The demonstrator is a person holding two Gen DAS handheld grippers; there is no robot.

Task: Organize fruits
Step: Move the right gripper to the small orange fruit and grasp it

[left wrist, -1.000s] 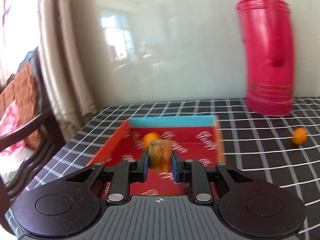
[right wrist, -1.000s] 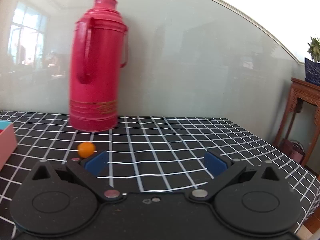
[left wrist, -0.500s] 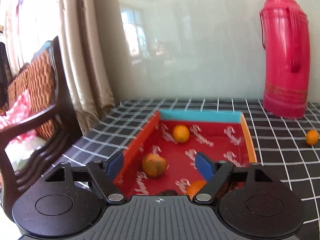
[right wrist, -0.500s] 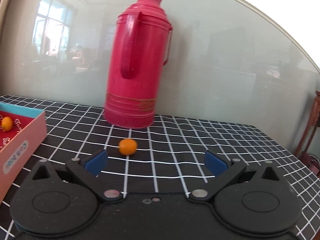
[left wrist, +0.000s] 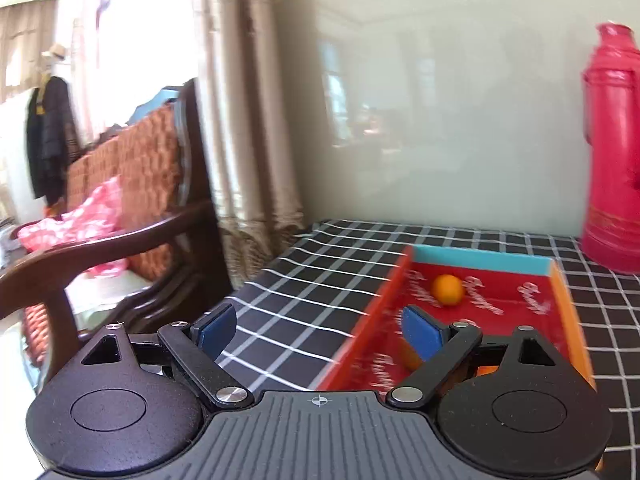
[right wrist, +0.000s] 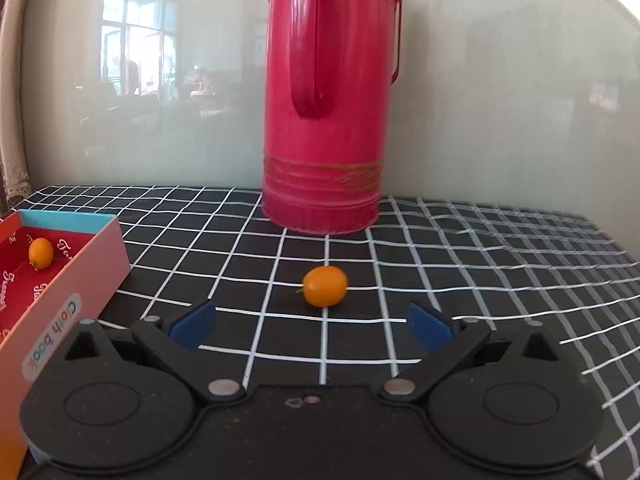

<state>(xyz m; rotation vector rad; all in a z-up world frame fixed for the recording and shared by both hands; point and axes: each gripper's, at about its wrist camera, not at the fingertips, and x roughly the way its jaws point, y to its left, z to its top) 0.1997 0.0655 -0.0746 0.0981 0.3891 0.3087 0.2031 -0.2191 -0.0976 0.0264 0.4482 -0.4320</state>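
A small orange fruit (right wrist: 325, 286) lies on the black checked tablecloth, just ahead of my open, empty right gripper (right wrist: 312, 326) and centred between its blue pads. A red-lined box (left wrist: 562, 300) with a teal far wall holds an orange fruit (left wrist: 448, 289) near its back; another fruit (left wrist: 410, 356) is partly hidden behind my left gripper's right pad. My left gripper (left wrist: 316, 330) is open and empty, over the box's left wall. The box (right wrist: 72, 276) and one fruit inside it (right wrist: 41, 253) also show in the right wrist view.
A tall red thermos (right wrist: 330, 96) stands behind the loose fruit, against a glossy wall; it also shows in the left wrist view (left wrist: 614, 152). A wooden chair (left wrist: 120, 216) with red cushions and a curtain (left wrist: 248, 112) stand off the table's left edge.
My left gripper opened and dropped a mottled fruit into the box, then drew back and swung left. My right gripper moved left and closer, bringing the loose orange fruit between its open pads.
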